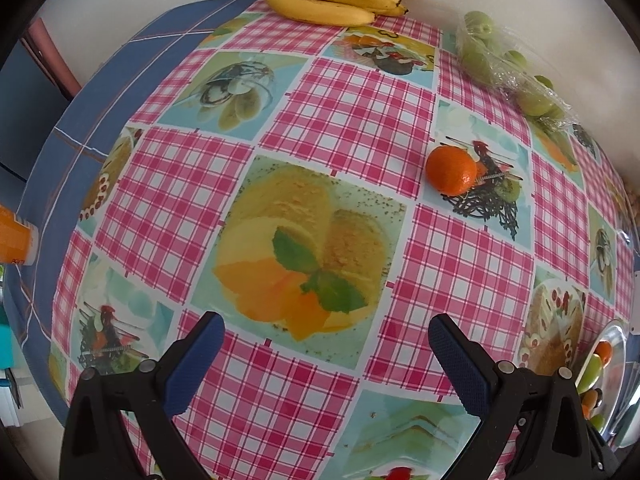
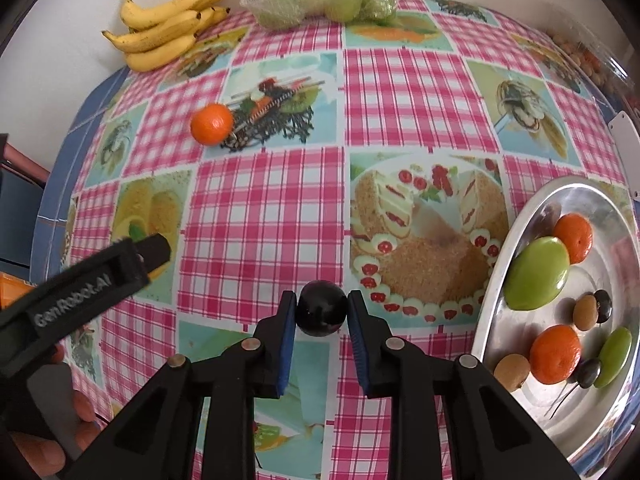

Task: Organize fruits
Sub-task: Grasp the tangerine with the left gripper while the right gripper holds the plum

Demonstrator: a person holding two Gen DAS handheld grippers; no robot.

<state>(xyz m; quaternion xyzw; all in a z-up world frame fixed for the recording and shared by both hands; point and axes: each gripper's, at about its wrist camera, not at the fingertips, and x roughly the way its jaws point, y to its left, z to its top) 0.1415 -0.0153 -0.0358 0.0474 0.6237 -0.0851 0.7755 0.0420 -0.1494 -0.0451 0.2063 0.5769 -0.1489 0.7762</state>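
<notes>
My right gripper [image 2: 322, 312] is shut on a small dark round fruit [image 2: 321, 313], held above the patterned tablecloth, left of a silver tray [image 2: 504, 248]. The tray holds two oranges [image 2: 574, 237], green fruits [image 2: 536, 274] and small brown and dark fruits. A loose orange [image 2: 211, 123] lies on the cloth at the far left; it also shows in the left wrist view [image 1: 451, 170]. My left gripper [image 1: 326, 360] is open and empty above the cloth, nearer than that orange and left of it. It appears in the right wrist view [image 2: 120, 264] at the left.
A bunch of bananas [image 2: 168, 28] lies at the back left by the wall. A clear plastic pack of green fruits [image 2: 324, 0] sits at the back centre. A clear box of small items [image 2: 588, 60] is at the far right. The tray's edge shows in the left view [image 1: 616, 344].
</notes>
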